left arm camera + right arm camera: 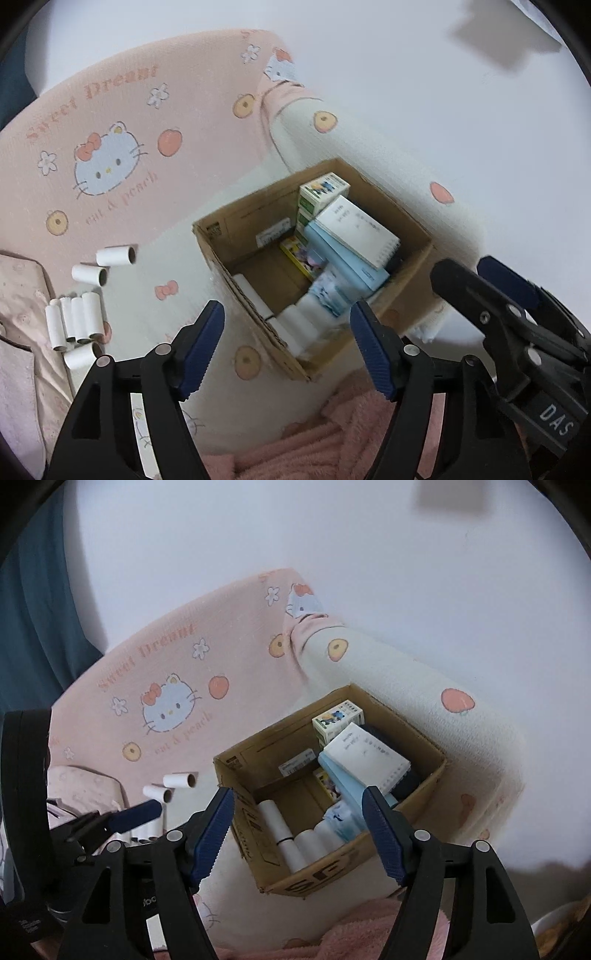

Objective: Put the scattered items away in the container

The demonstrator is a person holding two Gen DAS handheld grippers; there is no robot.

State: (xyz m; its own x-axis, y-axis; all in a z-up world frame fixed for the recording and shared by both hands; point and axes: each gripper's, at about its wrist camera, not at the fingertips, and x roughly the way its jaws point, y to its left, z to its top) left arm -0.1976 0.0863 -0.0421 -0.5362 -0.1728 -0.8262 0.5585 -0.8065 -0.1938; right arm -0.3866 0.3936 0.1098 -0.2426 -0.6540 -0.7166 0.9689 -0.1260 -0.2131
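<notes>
An open cardboard box stands on the bed sheet. It holds a white spiral notebook, a light-blue book, small printed cartons and white paper rolls along its near side. Several more white paper tubes lie scattered on the sheet to the left of the box. My left gripper hangs open above the box's near corner with nothing between its pads. My right gripper is open and bare too, over the near side of the box.
A pink cartoon-cat pillow leans behind the box, and a white bolster lies to its right. A fluffy pink blanket lies in front. Folded pink cloth sits far left. A teal curtain hangs at the left.
</notes>
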